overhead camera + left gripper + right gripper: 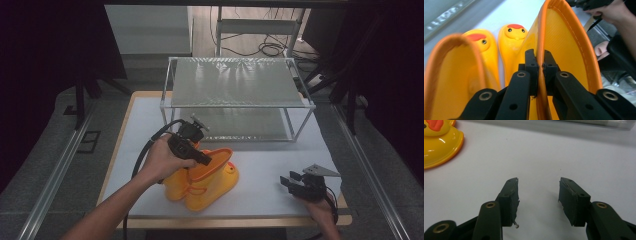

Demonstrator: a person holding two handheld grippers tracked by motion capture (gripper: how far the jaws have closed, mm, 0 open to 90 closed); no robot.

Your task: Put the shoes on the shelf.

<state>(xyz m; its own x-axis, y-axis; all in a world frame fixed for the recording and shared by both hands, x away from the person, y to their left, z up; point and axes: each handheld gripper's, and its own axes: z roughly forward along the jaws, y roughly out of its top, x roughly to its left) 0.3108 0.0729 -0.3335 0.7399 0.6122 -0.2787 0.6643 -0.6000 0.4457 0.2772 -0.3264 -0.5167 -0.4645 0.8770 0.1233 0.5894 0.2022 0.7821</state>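
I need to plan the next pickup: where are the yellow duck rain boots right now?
The yellow duck rain boots stand side by side on the white table, left of centre in the high view, in front of the wire shelf rack; the left gripper pinches one boot's orange rim.

The high view is looking forward and down from above my side of the white table (150, 125), with the wire shelf (235, 82) at twelve o'clock. My left gripper (540, 66) camera is sitting very close to the yellow boots (515, 37). My right gripper (537, 195) camera is skimming low over the table, sharing a boot toe (439, 145) at ten o'clock.
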